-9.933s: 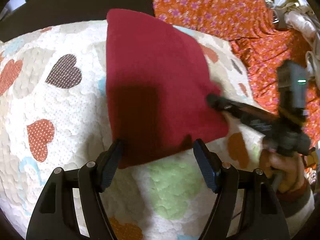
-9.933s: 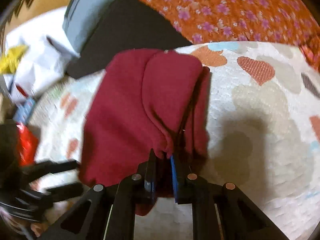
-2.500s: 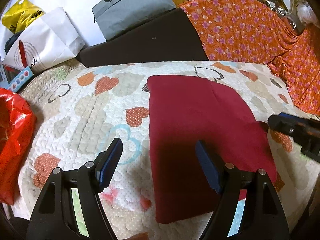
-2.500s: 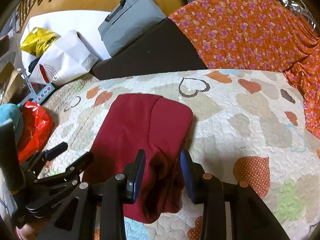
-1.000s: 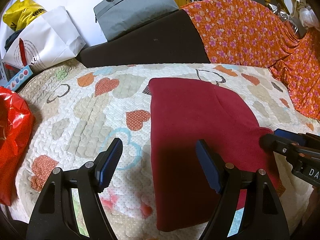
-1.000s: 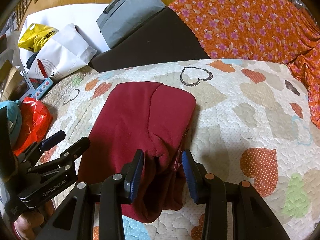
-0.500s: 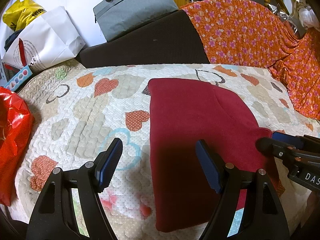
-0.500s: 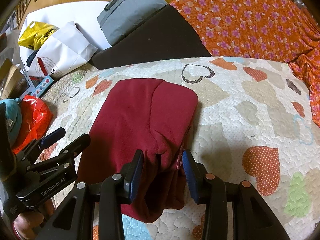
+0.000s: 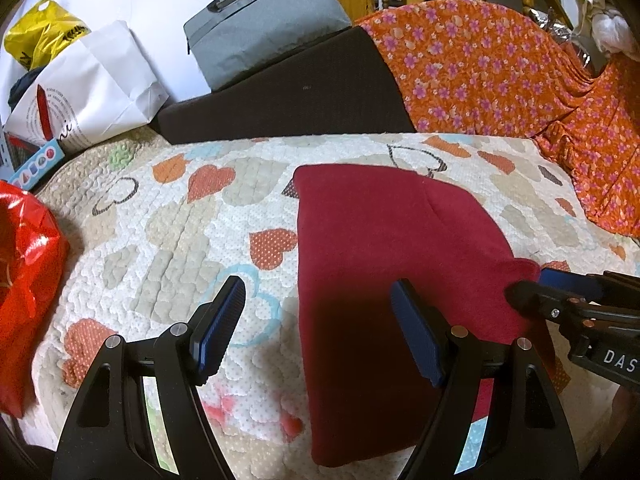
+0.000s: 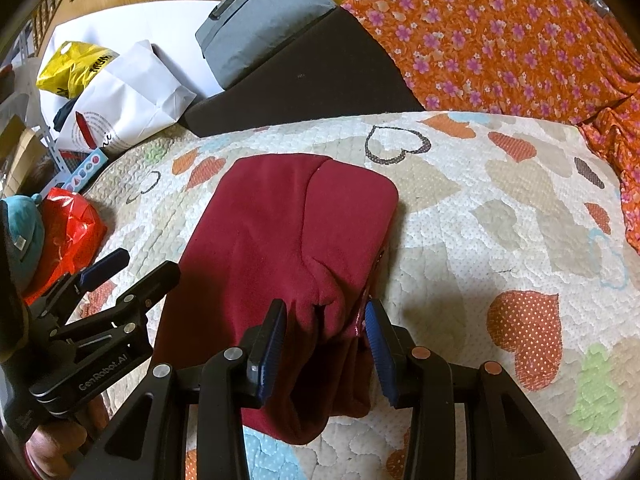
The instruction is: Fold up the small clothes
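At the near edge of the bed, two tools sit low over a heart-print quilt (image 9: pixel 168 240). Field notes, near to far.

Right tool (image 10: pixel 326 344): jaws partly apart, straddling the bunched near-right corner of the dark red garment (image 10: pixel 280 248). Cloth stands up between the blue pads; whether the pads actually press it I cannot tell, a sliver of gap seems to show on each side. Reads as slack, not a pinch.

Left tool (image 9: pixel 316 328): jaws wide apart, nothing between them but quilt and the garment's left margin. It hovers over the near-left part of the cloth, one finger over bare quilt, the other over the red cloth. A hand (image 10: pixel 56 446) shows under it in the right wrist view.

Garment: folded into a long panel, lying flat near the middle of the quilt, its long axis running from the near edge away toward the far edge. A fold seam runs lengthwise, with the right part doubled. Near end is rumpled and hangs toward the bed's near edge; far end is tidy and rounded.

Key relation: the garment stretches straight ahead of both tools, near end under them, far end well off. The right one is closer to a corner. Likely next fold carries the near end toward the far end.

Beyond: dark cushion (image 9: pixel 288 96), grey bag (image 9: pixel 264 20), white paper bag (image 9: pixel 88 92), orange flowered cloth (image 9: pixel 500 72).
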`<action>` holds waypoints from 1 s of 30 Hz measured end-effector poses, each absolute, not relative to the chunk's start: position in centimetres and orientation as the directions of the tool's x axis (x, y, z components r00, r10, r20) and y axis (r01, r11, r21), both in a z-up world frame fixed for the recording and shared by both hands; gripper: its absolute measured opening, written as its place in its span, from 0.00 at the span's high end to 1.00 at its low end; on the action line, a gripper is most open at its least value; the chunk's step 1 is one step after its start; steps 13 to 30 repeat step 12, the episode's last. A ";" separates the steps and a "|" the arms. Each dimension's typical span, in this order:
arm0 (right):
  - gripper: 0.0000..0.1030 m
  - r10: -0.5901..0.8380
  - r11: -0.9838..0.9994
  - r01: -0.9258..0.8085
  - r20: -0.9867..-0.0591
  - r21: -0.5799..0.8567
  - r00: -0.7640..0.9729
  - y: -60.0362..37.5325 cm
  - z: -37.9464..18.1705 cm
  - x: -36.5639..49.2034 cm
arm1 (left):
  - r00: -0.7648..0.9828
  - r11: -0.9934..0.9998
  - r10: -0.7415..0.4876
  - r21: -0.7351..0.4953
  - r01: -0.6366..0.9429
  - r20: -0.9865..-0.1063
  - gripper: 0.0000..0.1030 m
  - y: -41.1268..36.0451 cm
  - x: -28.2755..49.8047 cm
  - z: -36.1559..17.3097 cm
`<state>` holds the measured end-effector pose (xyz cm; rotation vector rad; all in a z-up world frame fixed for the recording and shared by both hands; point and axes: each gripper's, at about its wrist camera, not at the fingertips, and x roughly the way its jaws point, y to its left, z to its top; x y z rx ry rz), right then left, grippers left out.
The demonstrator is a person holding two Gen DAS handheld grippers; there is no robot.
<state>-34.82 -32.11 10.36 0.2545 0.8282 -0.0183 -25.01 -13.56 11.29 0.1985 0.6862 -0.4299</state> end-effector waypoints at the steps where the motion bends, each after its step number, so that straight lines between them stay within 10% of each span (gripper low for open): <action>1: 0.62 0.082 0.969 0.117 -0.730 0.217 0.678 -32.1 10.4 -34.9 | 0.693 0.894 -0.318 0.039 0.447 -0.647 0.25 -13.5 -25.1 11.3; 30: 0.62 0.083 0.969 0.117 -0.730 0.219 0.679 -32.5 10.3 -34.8 | 0.708 0.883 -0.334 0.056 0.466 -0.622 0.25 -13.8 -25.7 11.5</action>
